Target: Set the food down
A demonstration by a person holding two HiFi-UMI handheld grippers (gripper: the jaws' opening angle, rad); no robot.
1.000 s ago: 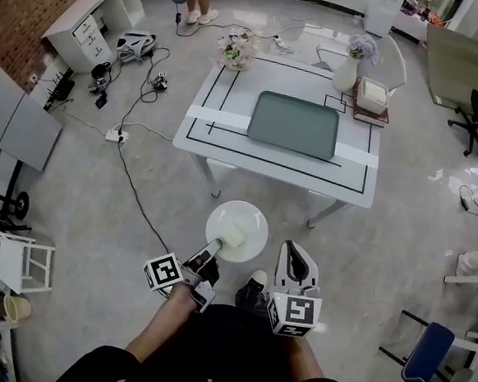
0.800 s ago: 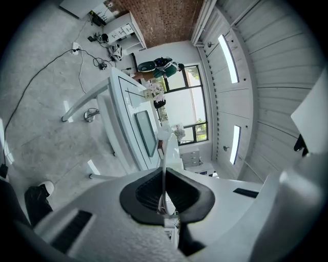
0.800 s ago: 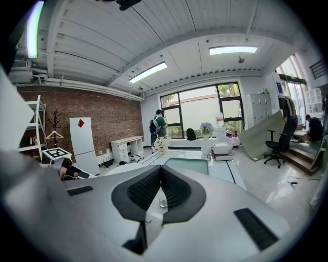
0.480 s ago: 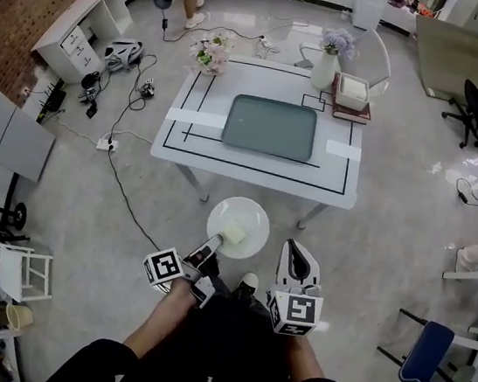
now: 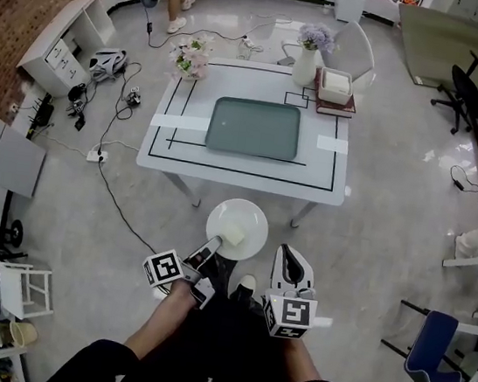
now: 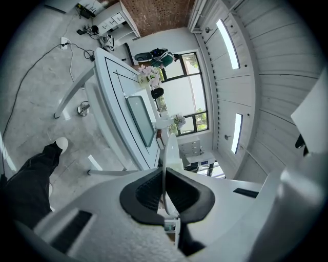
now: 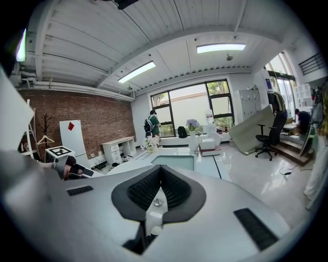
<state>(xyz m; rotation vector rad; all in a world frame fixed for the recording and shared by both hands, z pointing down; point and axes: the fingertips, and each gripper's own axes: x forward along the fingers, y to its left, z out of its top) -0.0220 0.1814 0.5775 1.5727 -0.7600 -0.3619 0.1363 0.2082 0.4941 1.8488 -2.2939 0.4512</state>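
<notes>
Table [image 5: 323, 168] shifted leftward, left tool [image 5: 213, 247] clamped on plate [image 5: 254, 217] rim, food [image 5: 234, 233] beside its tips

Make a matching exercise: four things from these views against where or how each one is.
1. white plate
2. green tray
3. flower vase
4. right tool

a. shut, empty
b. lying flat in the middle of the table
c. rim clamped in the left tool
d. standing at the table's far edge

Pairs: 1-c, 2-b, 3-d, 4-a
</notes>
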